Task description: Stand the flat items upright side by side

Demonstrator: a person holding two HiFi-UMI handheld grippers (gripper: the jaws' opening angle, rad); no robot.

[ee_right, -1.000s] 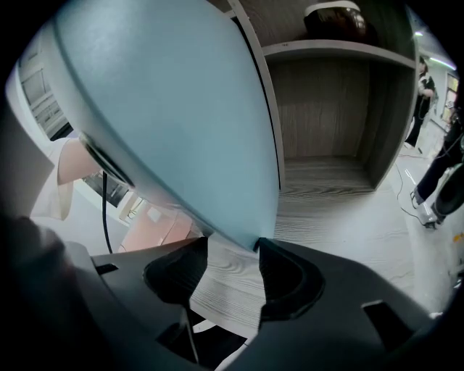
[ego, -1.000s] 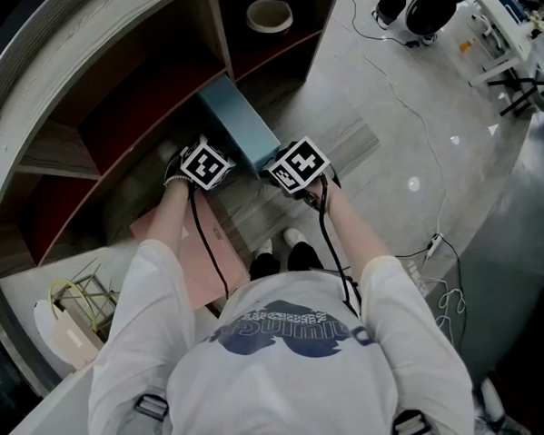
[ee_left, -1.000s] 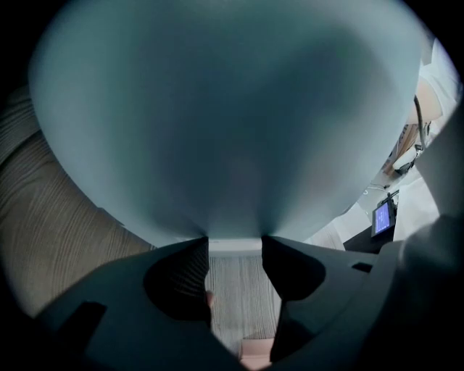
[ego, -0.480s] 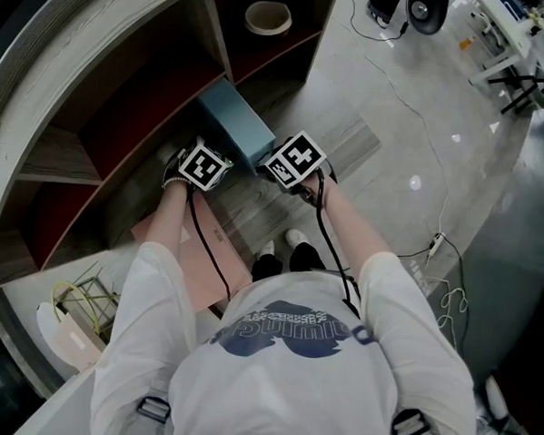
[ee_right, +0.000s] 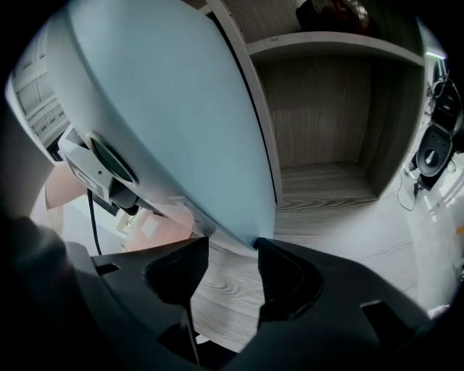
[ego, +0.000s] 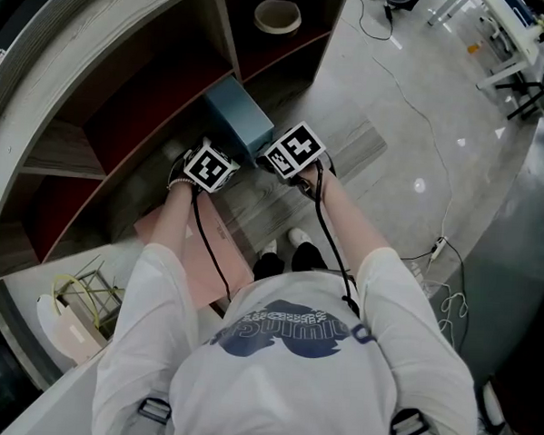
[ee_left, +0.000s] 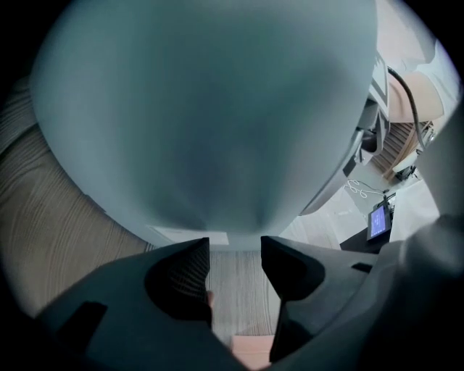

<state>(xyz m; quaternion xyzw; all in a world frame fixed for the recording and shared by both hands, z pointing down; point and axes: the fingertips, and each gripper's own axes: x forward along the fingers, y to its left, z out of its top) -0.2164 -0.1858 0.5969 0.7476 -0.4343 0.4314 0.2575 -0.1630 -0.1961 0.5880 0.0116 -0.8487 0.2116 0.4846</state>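
Note:
A flat blue-grey box stands on its long edge on the wooden bottom board of the shelf unit, reaching into a lower compartment. My left gripper is at the left of its near end and my right gripper at the right. In the left gripper view the box fills the picture just past the left gripper, whose jaws stand apart with bare board between them. The right gripper is also open, with the box's lower corner at its tips. A flat pink box lies behind my hands.
The shelf unit has dark compartments with an upright divider. A roll of tape sits in the compartment to the right. A wire basket and a pale bag stand at the lower left. Cables run over the grey floor.
My right gripper and the near end of the blue box have shifted a little toward the shelf. The left gripper has stayed where it was.

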